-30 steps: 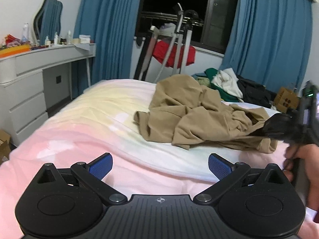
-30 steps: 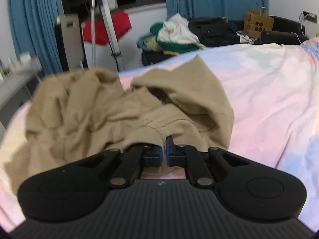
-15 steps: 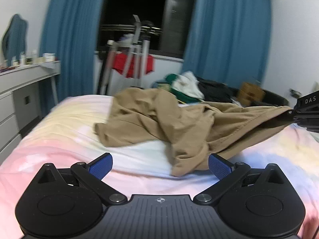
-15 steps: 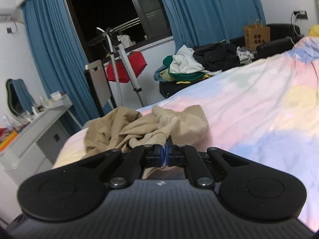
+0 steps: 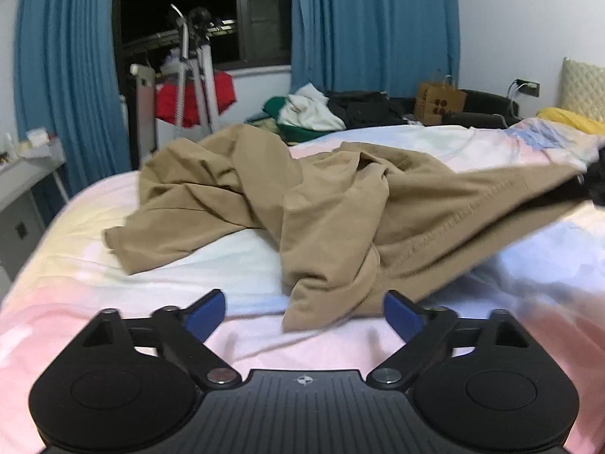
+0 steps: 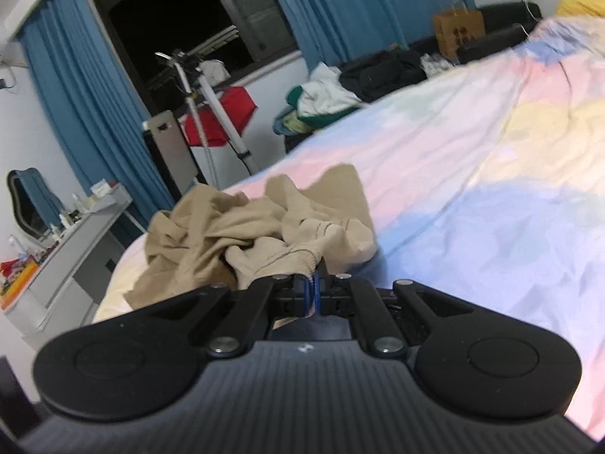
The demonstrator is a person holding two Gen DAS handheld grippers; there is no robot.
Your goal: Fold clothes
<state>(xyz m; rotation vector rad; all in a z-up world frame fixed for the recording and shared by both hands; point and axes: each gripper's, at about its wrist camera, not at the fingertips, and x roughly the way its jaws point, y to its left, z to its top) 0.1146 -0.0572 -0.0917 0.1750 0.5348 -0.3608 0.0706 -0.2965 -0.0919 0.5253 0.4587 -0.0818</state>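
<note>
While the right gripper (image 6: pixel 313 290) stays clamped on a ribbed hem of the tan garment (image 5: pixel 340 204), the main risk is slip: thin fabric, taut pull toward the bed's right side, so the hem could slide out & the stretch collapses. Left gripper (image 5: pixel 304 312) has jaws apart but closing w/ nothing pinched yet; garment's near corner lies just ahead of them. If they shut early they'd grab bedsheet (image 5: pixel 113 283), not cloth. Garment: khaki, soft, badly crumpled, bunched mid-bed, one flap toward the left edge, one span lifted off the sheet toward the right.
</note>
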